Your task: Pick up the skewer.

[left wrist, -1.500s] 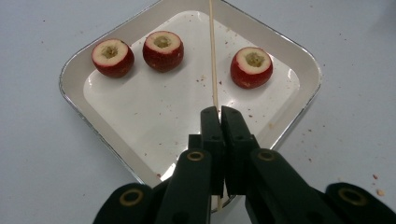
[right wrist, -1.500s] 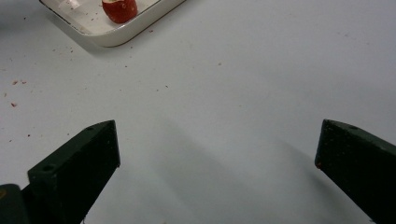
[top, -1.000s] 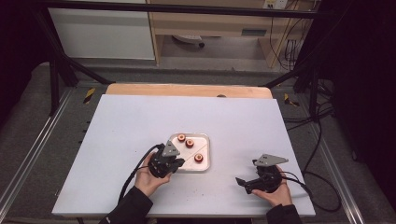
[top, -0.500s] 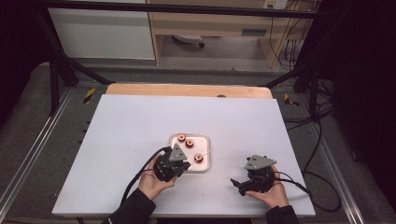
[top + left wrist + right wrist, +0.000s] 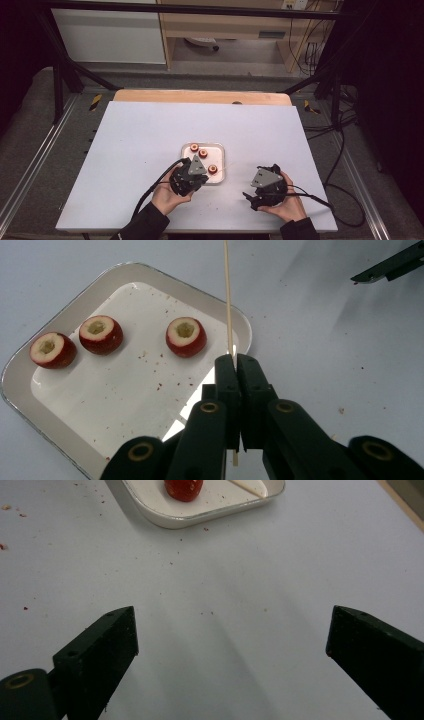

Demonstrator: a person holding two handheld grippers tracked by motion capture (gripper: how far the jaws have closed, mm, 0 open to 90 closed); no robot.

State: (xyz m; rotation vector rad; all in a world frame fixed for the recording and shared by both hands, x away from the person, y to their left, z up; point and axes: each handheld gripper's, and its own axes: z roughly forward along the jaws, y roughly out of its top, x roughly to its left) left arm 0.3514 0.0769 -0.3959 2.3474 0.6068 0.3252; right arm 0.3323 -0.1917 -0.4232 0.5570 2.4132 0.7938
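Note:
A white tray (image 5: 220,147) near the table's front middle holds three cored red fruit pieces (image 5: 194,147) (image 5: 203,152) (image 5: 213,169). My left gripper (image 5: 201,174) hovers at the tray's near edge, shut on a thin wooden skewer (image 5: 227,300) that sticks out past its fingertips (image 5: 235,357) over the tray (image 5: 20,390). The nearest fruit (image 5: 186,336) lies just left of the skewer. My right gripper (image 5: 252,192) is to the right of the tray, above bare table. Its jaws have just been closing a little, still wide apart (image 5: 230,625) with nothing between them.
The white tabletop (image 5: 150,130) is dotted with red crumbs around the tray (image 5: 170,521). A wooden strip (image 5: 200,96) runs along the far edge. Black frame rails and cables flank the table. One right jaw tip (image 5: 395,265) shows at the left gripper view's top right.
The right gripper has moved left toward the tray. The left gripper has shifted slightly right along the tray's near edge, still holding the skewer.

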